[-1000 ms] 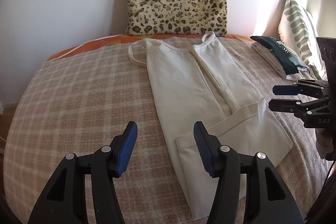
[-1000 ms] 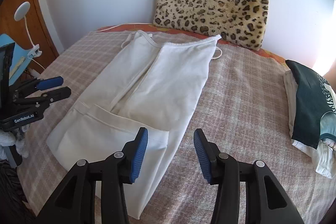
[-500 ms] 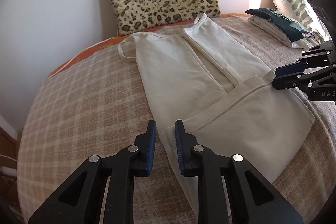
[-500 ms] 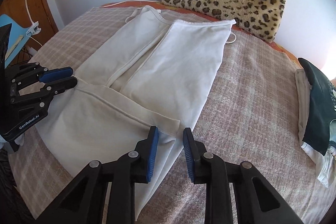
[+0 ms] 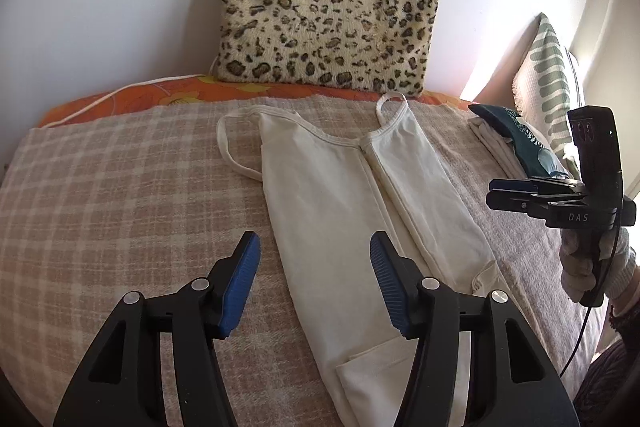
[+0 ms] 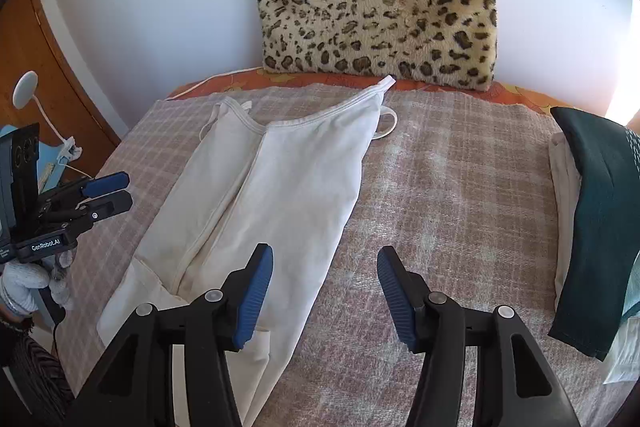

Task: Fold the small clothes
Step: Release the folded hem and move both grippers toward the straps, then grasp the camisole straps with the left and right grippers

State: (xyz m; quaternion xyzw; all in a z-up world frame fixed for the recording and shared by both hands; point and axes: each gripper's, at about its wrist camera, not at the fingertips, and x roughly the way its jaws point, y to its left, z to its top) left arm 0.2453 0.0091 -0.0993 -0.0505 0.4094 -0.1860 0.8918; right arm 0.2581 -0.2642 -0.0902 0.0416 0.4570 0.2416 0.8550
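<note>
A cream strappy top lies lengthwise on the checked blanket, its right side folded in over the middle and its hem end turned up near me. It also shows in the right wrist view. My left gripper is open and empty, raised above the top's near left part. My right gripper is open and empty, raised over the top's right edge and the blanket. Each gripper shows in the other's view, the right one and the left one.
A leopard-print cushion leans on the wall behind the top. A stack of folded clothes with a dark green piece on top lies at the right. A striped pillow stands beyond it. Wooden furniture is at the left.
Both grippers were nearly shut low at the turned-up hem half a second ago. Now both are open and drawn back higher, and the hem fold lies nearer me.
</note>
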